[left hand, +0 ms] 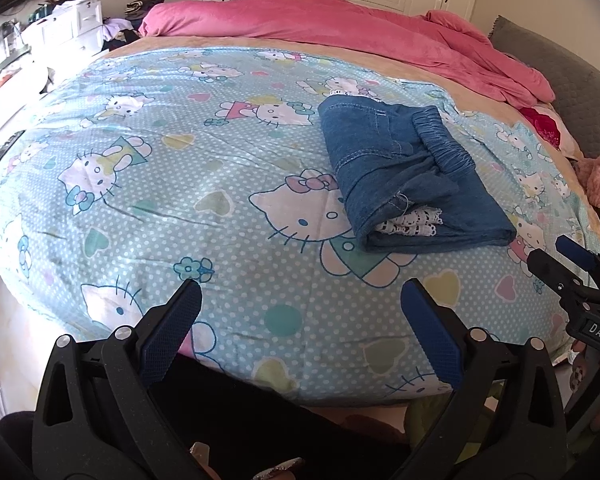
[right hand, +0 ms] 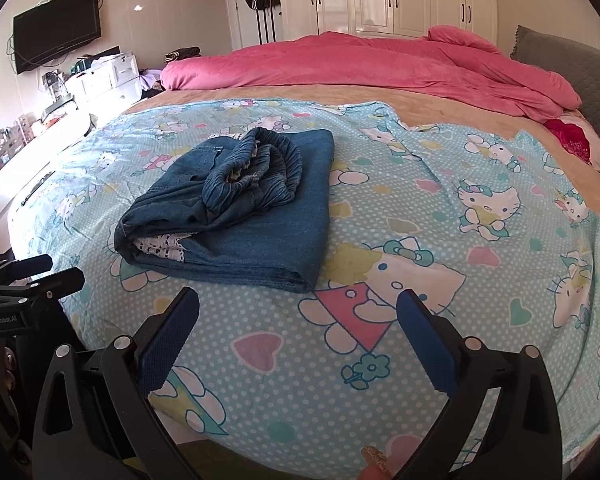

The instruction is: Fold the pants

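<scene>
Denim pants [right hand: 236, 208] sit folded on the cartoon-print bedsheet [right hand: 420, 240], just beyond and left of the right claw [right hand: 298, 306]; left claw [left hand: 302, 294] farther. Both gape open, empty.

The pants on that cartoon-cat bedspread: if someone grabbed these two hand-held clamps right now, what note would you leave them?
Left gripper: jaws open, empty, held over the bedspread near the bed's front edge.
Right gripper: jaws open, empty, just in front of the pants.
Pants: blue denim, folded into a compact bundle on the bedspread, elastic waistband on top, white lace trim showing at the open end.
Done: folding looks finished; neither gripper touches the bundle.
Left: probably nothing, except perhaps tidying the bunched waistband.
</scene>
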